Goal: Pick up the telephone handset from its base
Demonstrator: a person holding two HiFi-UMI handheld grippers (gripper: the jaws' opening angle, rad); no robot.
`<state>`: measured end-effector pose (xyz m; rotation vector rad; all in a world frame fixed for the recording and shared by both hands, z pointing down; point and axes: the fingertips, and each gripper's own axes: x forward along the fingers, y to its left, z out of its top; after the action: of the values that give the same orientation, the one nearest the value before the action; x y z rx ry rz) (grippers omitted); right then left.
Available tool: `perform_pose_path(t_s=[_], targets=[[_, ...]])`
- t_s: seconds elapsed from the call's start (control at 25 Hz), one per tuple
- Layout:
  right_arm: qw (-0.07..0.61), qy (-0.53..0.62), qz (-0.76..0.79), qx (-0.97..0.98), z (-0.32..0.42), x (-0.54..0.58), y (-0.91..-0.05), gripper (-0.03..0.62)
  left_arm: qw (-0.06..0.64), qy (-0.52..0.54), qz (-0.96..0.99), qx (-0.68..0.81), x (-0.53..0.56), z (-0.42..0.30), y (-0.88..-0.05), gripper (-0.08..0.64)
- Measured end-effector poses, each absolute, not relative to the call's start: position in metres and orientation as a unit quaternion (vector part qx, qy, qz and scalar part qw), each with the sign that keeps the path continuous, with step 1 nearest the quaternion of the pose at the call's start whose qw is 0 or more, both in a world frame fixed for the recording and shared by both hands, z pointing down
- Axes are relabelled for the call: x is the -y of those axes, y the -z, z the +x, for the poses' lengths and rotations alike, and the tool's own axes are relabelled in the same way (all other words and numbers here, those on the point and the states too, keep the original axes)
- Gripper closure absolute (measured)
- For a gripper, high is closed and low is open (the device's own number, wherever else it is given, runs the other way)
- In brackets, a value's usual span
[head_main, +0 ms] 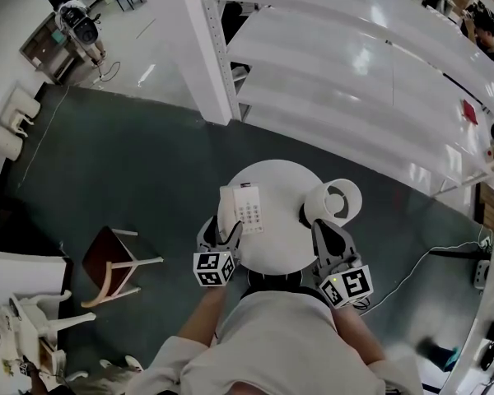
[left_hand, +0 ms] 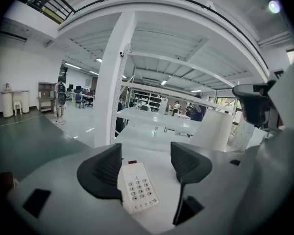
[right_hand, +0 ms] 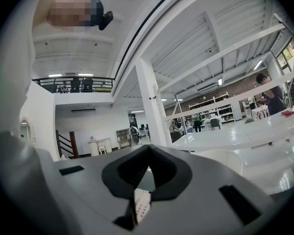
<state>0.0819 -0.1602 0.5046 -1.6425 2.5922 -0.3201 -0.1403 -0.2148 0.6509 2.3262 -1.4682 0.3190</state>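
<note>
Centrally, boxy white telephone (head_main: 240,210), round glossy table (head_main: 284,239), left gripper (left_hand: 146,155) ribbed, parted.

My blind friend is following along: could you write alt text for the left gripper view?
The left gripper holds its two dark jaws wide apart, framing a white push-button telephone that lies on a white table. Behind rise a white pillar and white shelving in a large bright hall.
</note>
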Motion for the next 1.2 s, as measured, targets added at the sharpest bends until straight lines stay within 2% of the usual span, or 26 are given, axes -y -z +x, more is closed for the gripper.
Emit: perform_pose_path(t_s=[0.52,0.96,1.2], targets=[[0.021,0.105,-0.539,-0.835,0.082,0.164,-0.505,0.584,0.235,-0.170,0.787,0.545,0.240,-0.158,-0.725,0.242],[0.020,0.108,-0.544,-0.832,0.079,0.170,-0.507,0.584,0.304,-0.208,0.743,0.558,0.259,-0.165,-0.790,0.244],[0.010,0.103,-0.548,-0.830,0.081,0.175,-0.507,0.584,0.311,-0.247,0.733,0.552,0.268,-0.166,-0.818,0.245]])
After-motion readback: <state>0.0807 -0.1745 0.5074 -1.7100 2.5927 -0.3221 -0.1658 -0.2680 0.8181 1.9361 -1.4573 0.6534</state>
